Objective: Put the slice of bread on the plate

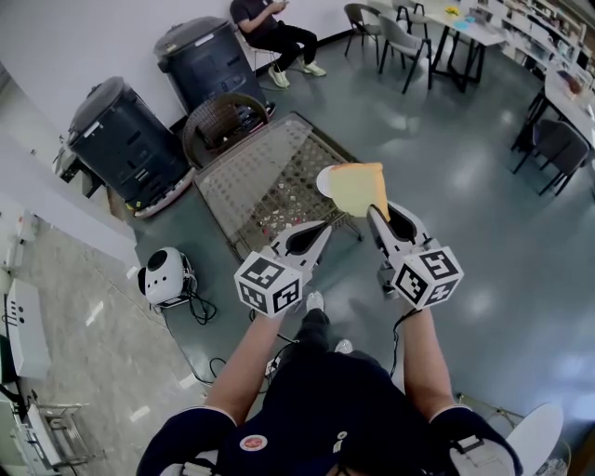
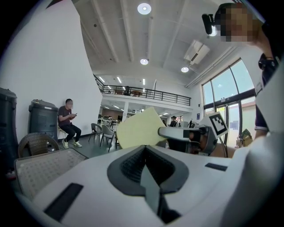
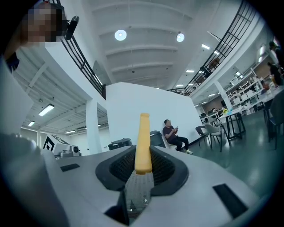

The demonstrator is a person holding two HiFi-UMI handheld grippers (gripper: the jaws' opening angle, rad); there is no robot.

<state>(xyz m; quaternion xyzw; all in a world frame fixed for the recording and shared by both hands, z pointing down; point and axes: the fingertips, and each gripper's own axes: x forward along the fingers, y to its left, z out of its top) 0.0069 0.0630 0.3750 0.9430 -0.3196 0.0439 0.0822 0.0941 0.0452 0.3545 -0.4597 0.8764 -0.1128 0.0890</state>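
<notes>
My right gripper (image 1: 376, 212) is shut on a pale yellow slice of bread (image 1: 358, 189), held on edge in the air above the floor. In the right gripper view the slice (image 3: 143, 142) stands upright between the pads. In the left gripper view the bread (image 2: 140, 128) shows flat-on, with the right gripper (image 2: 177, 132) beside it. My left gripper (image 1: 321, 228) sits just left of the bread, jaws together with nothing in them. A white round edge, perhaps the plate (image 1: 323, 181), peeks out from behind the bread's left side.
A low mesh-topped table (image 1: 265, 181) stands on the floor ahead of the grippers. Two dark bins (image 1: 121, 139) (image 1: 209, 60) and a wicker chair (image 1: 223, 121) line the wall. A person (image 1: 270, 28) sits at the back. A white round device (image 1: 167, 276) lies at left.
</notes>
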